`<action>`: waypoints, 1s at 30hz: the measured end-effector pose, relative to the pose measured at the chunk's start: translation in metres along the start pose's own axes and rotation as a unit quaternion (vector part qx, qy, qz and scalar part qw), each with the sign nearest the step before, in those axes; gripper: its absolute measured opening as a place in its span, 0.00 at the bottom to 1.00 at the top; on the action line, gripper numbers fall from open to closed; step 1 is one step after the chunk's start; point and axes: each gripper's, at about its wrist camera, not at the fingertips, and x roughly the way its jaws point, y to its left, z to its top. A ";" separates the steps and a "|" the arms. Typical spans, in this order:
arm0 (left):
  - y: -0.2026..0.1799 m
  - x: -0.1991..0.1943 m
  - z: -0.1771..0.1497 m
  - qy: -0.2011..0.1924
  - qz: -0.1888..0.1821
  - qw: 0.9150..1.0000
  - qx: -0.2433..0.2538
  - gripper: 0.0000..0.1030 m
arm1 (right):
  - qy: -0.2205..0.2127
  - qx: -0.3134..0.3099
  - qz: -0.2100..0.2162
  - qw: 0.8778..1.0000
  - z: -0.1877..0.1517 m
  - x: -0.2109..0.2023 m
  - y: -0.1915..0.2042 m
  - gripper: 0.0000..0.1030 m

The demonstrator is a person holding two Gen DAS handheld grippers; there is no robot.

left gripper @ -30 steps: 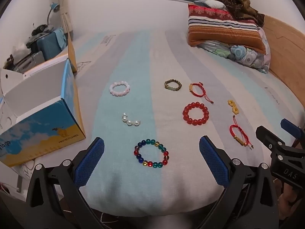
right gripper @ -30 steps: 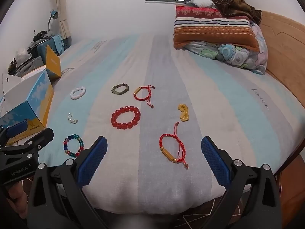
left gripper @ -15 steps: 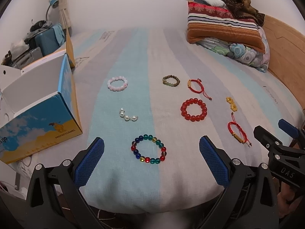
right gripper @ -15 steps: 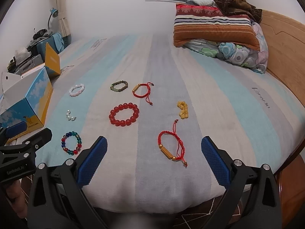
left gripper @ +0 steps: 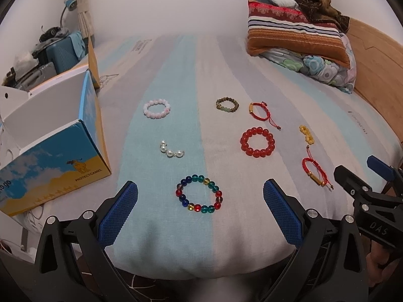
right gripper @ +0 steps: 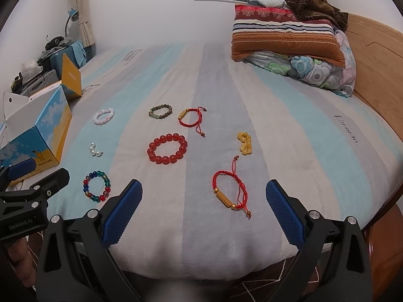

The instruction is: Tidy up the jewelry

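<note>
Several bracelets lie on the striped bed. A multicolour bead bracelet [left gripper: 199, 194] lies just ahead of my open, empty left gripper [left gripper: 200, 214]. Beyond lie pearl beads [left gripper: 171, 150], a pink bracelet [left gripper: 156, 109], a brown-green bracelet [left gripper: 227, 105], a big red bead bracelet [left gripper: 257, 142], two red cord bracelets [left gripper: 259, 111] [left gripper: 315, 171] and yellow beads [left gripper: 307, 134]. My open, empty right gripper [right gripper: 203, 209] is above the near bed edge, with a red cord bracelet [right gripper: 230, 191] between and just beyond its fingers. The red bead bracelet [right gripper: 167, 148] lies farther ahead.
An open blue and yellow cardboard box [left gripper: 47, 141] stands at the bed's left edge. Stacked pillows and a brown blanket [left gripper: 297, 32] sit at the far right by a wooden headboard [left gripper: 377, 75]. A suitcase and clutter [left gripper: 60, 50] stand far left.
Both grippers have shifted slightly, so the jewelry sits a little lower and nearer in view. Both stay open. Nothing on the bed has moved.
</note>
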 end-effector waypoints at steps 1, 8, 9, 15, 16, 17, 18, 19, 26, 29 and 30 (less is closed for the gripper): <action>0.000 0.000 0.000 -0.001 0.001 1.000 0.000 0.95 | 0.000 0.000 0.000 1.000 0.000 0.000 -0.001 0.92; -0.002 0.000 -0.002 -0.001 0.002 1.000 0.005 0.95 | 0.000 0.002 -0.001 1.000 -0.001 -0.001 0.000 0.92; -0.003 -0.001 -0.003 -0.001 0.001 1.000 0.004 0.95 | 0.000 0.001 -0.001 1.000 -0.001 -0.001 0.000 0.92; -0.001 -0.002 -0.004 -0.005 0.004 1.000 0.000 0.95 | 0.001 0.001 -0.002 1.000 0.000 -0.003 0.000 0.92; -0.001 -0.002 -0.003 -0.005 0.005 1.000 -0.001 0.95 | 0.001 0.001 -0.002 1.000 0.000 -0.003 0.000 0.92; 0.000 -0.002 -0.004 -0.005 0.004 1.000 -0.001 0.95 | 0.001 0.001 -0.001 1.000 0.000 -0.003 0.000 0.92; 0.000 -0.003 -0.004 -0.005 0.003 1.000 -0.002 0.95 | 0.001 0.002 -0.001 1.000 0.000 -0.003 0.000 0.92; 0.000 -0.003 -0.003 -0.005 0.003 1.000 -0.002 0.95 | 0.002 0.002 -0.001 1.000 0.000 -0.003 0.000 0.92; -0.002 -0.005 -0.003 -0.007 0.006 1.000 0.004 0.95 | 0.001 0.000 -0.003 1.000 0.000 -0.003 0.000 0.92; -0.002 -0.005 -0.002 -0.007 0.007 1.000 0.004 0.95 | 0.002 0.000 -0.005 1.000 0.000 -0.003 0.000 0.92; -0.002 -0.005 -0.002 -0.006 0.006 1.000 0.003 0.95 | 0.002 0.000 -0.005 1.000 0.001 -0.004 0.001 0.92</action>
